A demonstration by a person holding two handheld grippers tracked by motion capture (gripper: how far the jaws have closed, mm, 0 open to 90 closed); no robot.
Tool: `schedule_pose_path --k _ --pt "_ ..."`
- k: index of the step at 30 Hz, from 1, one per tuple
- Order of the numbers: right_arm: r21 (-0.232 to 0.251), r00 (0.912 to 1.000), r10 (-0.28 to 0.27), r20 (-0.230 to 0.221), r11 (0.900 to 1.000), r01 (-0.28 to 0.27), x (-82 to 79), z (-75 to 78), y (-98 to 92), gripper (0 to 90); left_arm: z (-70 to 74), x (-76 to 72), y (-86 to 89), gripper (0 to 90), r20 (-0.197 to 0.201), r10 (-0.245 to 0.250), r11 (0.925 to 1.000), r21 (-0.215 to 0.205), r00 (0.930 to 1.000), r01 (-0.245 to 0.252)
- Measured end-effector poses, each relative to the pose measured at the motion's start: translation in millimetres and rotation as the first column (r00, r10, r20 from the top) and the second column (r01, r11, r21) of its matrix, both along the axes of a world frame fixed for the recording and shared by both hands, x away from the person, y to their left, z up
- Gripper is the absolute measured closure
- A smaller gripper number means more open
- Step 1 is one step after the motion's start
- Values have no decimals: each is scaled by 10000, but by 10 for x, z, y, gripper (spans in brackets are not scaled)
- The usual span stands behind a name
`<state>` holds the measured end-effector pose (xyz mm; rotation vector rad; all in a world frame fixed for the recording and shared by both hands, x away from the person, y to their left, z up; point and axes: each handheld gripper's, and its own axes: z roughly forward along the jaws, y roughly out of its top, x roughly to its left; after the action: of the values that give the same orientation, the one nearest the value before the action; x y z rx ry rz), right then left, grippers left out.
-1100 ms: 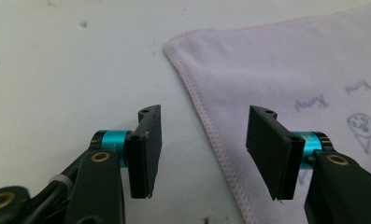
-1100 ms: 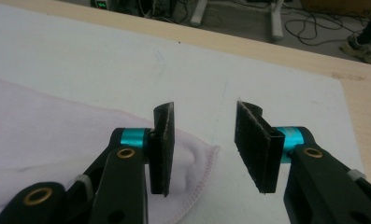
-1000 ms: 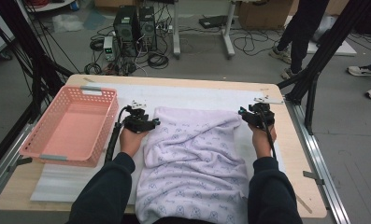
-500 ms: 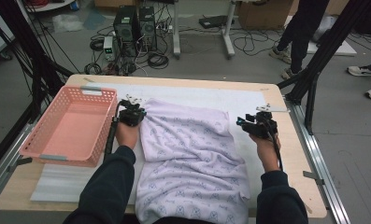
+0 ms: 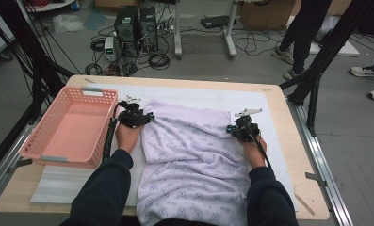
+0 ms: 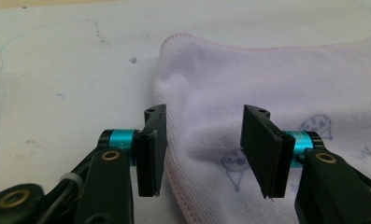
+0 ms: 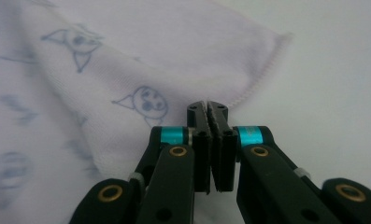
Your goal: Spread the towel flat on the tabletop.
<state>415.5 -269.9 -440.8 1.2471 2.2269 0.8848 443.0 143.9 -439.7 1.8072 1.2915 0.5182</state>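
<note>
A pale lilac towel with small printed figures lies rumpled on the white mat, its near end hanging off the table's front. My left gripper sits at the towel's far left corner. In the left gripper view it has just been opening, and its jaws stand apart on either side of the hemmed corner without pressing it. My right gripper is at the towel's right edge. In the right gripper view it has closed, and the towel's stitched hem runs into its tips.
A pink plastic basket stands at the left of the table, close to my left hand. The white mat covers the wooden table top. Black stand legs, cables and a person's legs are on the floor beyond the table.
The right gripper has come leftward and down to the towel's right edge and shut there. The left gripper has stayed at the far left corner.
</note>
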Motion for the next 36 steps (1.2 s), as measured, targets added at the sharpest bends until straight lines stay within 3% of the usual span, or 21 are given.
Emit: schedule_pose_path --k 2,4,5,7,9,11,15,16,18,20,21,22,23,24,26,27,29,32,33,36 --pt "-420 9944 -805 678 9956 834 43 -5 -84 889 -5 -31 -18 507 -29 -148 9999 -13 9999 148" --pt "-625 9684 -2005 1481 9754 2115 76 -7 -206 887 -9 -59 -54 491 -294 -426 9991 -82 9987 424" --pt "-180 9567 -2516 1463 9663 2569 97 -18 -276 877 -7 -71 -71 471 -444 -737 9973 -92 9963 733" --pt "974 9474 -3054 962 9501 2964 117 -44 -372 769 1 -100 -116 476 -496 -1149 9934 -51 9921 1148" --pt "1328 9517 -2958 820 9497 2837 93 -32 -408 691 13 -125 -140 478 -465 -1397 9901 -203 9891 1389" --pt "1225 9627 -2585 792 9610 2480 54 17 -406 652 5 -155 -171 478 -450 -1493 9883 -382 9878 1476" --pt "1347 9786 -1836 929 9761 1703 -59 146 -357 591 -83 -226 -232 459 -573 -1677 9858 -130 9842 1672" --pt "1333 9808 -1586 1135 9807 1431 -102 168 -340 591 -106 -239 -236 448 -563 -1700 9855 -97 9838 1697" --pt "1277 9843 -1234 1258 9860 1073 -200 211 -298 579 -117 -279 -278 426 -263 -1613 9866 199 9866 1618" --pt "1414 9867 -877 1368 9876 682 -294 238 -283 553 -110 -307 -322 516 -126 -2081 9762 590 9780 2085" --pt "1568 9888 -684 1324 9865 473 -340 245 -280 541 -108 -319 -345 640 15 -2416 9677 740 9704 2408" --pt "1710 9906 -536 1262 9848 315 -391 246 -272 541 -100 -332 -376 775 215 -2552 9611 1147 9667 2512" --pt "1804 9910 -430 1266 9834 196 -441 239 -263 540 -100 -337 -404 846 475 -2468 9570 1690 9679 2357" --pt "1734 9913 -257 1288 9848 30 -479 226 -257 538 -104 -314 -401 865 556 -2229 9595 1892 9733 2089" --pt "1546 9940 2 1091 9878 -172 -525 198 -238 516 -102 -232 -300 870 750 -1273 9827 1451 9890 1155" --pt "1459 9956 188 920 9888 -321 -534 185 -235 504 -93 -199 -219 870 946 -692 9909 1216 9931 575" --pt "1697 9973 461 576 9839 -553 -543 135 -223 472 -86 -149 -40 870 1085 237 9938 1054 9938 -352" --pt "1646 9955 936 118 9818 -943 -538 28 -169 458 -78 -130 153 851 871 690 9968 354 9938 -723" --pt "1555 9945 1045 19 9824 -1035 -528 3 -139 455 -77 -130 175 807 843 728 9970 218 9938 -749" --pt "1117 9930 1164 -183 9872 -1137 -492 -68 -48 452 -76 -129 211 552 543 747 9960 -522 9957 -719"
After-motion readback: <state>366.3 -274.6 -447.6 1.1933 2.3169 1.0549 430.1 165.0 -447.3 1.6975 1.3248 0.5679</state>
